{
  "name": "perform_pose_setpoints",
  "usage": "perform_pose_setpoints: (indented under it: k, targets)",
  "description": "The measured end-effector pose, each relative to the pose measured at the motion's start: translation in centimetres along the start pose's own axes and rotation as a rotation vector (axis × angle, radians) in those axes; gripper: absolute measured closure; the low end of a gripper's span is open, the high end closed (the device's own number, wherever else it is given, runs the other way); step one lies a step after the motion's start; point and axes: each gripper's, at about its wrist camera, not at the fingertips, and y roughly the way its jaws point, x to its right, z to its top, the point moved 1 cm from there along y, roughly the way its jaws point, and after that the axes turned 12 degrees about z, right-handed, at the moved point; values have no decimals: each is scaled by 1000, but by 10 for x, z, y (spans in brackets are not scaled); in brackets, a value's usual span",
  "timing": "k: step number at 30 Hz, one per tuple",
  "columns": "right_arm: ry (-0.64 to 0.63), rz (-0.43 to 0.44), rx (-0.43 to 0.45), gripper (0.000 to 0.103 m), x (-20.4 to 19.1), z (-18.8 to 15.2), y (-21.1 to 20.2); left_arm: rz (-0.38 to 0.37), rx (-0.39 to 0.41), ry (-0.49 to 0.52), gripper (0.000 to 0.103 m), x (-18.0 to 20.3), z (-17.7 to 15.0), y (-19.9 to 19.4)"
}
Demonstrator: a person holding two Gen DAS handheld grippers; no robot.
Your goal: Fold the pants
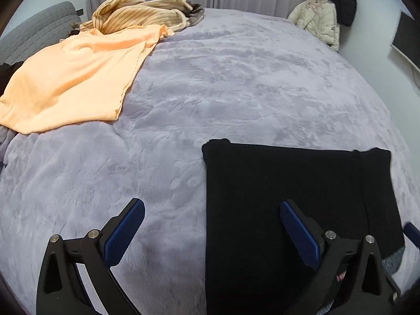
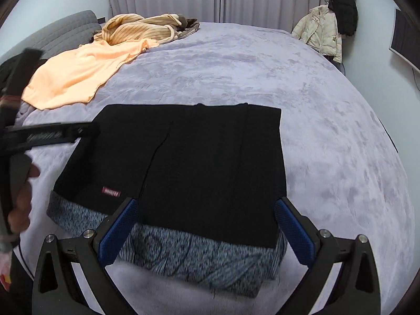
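Observation:
Black pants (image 2: 189, 162) lie folded into a flat rectangle on the lilac bed cover (image 2: 328, 144), with a grey marled lining band (image 2: 183, 257) showing along the near edge and a small red label (image 2: 110, 192). My right gripper (image 2: 206, 227) hovers open over the near edge, nothing between its blue pads. In the left wrist view the pants (image 1: 288, 183) sit at the lower right. My left gripper (image 1: 211, 229) is open above their left edge, one finger over the bed cover (image 1: 183, 92), the other over the black cloth. The left tool (image 2: 50, 134) shows at the left of the right view.
An orange cloth (image 1: 71, 78) and a striped beige garment (image 1: 136, 13) lie at the bed's far left. A grey headboard (image 1: 36, 26) stands beyond them. A cream jacket (image 2: 320, 31) and a black coat (image 2: 344, 8) hang at the far right by curtains. A person's hand (image 2: 21, 204) holds the left tool.

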Motion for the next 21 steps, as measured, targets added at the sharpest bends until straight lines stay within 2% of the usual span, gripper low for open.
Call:
perform_pose_setpoints:
  k: [2, 4, 7, 9, 12, 17, 21]
  targets:
    - [-12, -21, 5, 0, -3, -10, -5, -18, -33, -8, 0, 2, 3, 13]
    - [-3, 2, -23, 0, -2, -16, -1, 0, -36, 1, 0, 4, 3, 13]
    - [-2, -22, -22, 0, 0, -23, -7, 7, 2, 10, 0, 3, -6, -9]
    - [3, -2, 10, 0, -1, -29, -20, -46, 45, 27, 0, 6, -19, -34]
    - [17, -29, 25, 0, 1, -36, -28, -65, 102, 84, 0, 17, -46, -64]
    - [78, -86, 74, 0, 9, -25, -34, -55, 119, 81, 0, 30, -71, -79]
    - [29, -125, 52, 0, -3, -13, -28, -34, 91, 53, 0, 31, -75, -75]
